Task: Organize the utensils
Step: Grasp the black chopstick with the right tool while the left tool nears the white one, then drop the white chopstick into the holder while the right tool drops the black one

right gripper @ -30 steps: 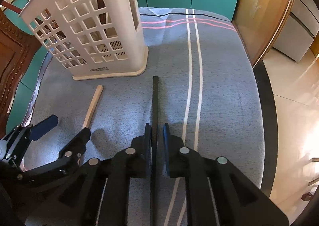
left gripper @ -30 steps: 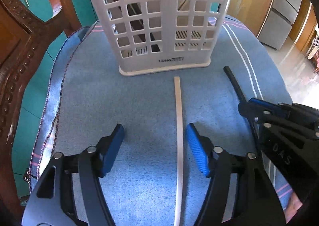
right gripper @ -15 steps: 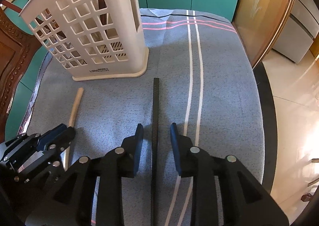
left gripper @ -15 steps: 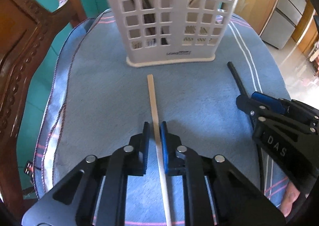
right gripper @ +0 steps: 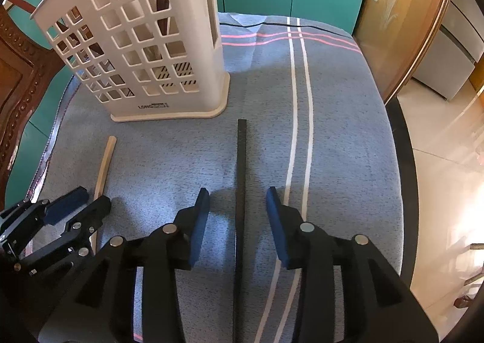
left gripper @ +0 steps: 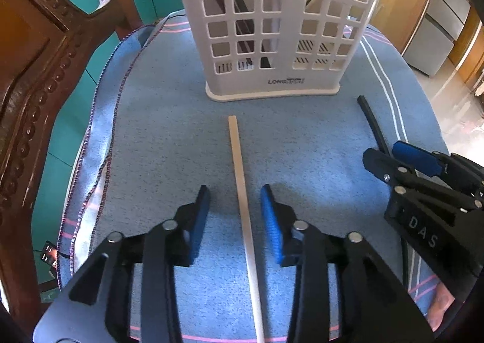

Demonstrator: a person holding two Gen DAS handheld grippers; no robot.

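Note:
A pale wooden chopstick (left gripper: 240, 179) lies on the blue cloth, pointing at the white slotted utensil holder (left gripper: 272, 25). My left gripper (left gripper: 236, 194) straddles it with its jaws opening, and the pads stand clear of the stick. A black chopstick (right gripper: 241, 179) lies to the right, parallel to the white stripes. My right gripper (right gripper: 237, 196) straddles that one, jaws opening too, with a gap on each side. The holder (right gripper: 145, 49) stands at the back left in the right wrist view, where the wooden chopstick (right gripper: 104, 164) and the left gripper (right gripper: 84, 200) also show.
A carved wooden chair back (left gripper: 33, 76) rises at the left edge of the cloth-covered table (left gripper: 169, 137). The table's right edge (right gripper: 393, 143) drops to a tiled floor. Dark utensils show through the holder's slots.
The left gripper shifted over the wooden chopstick, shut on it, then let go and opened. The right gripper released the black chopstick and its jaws spread apart.

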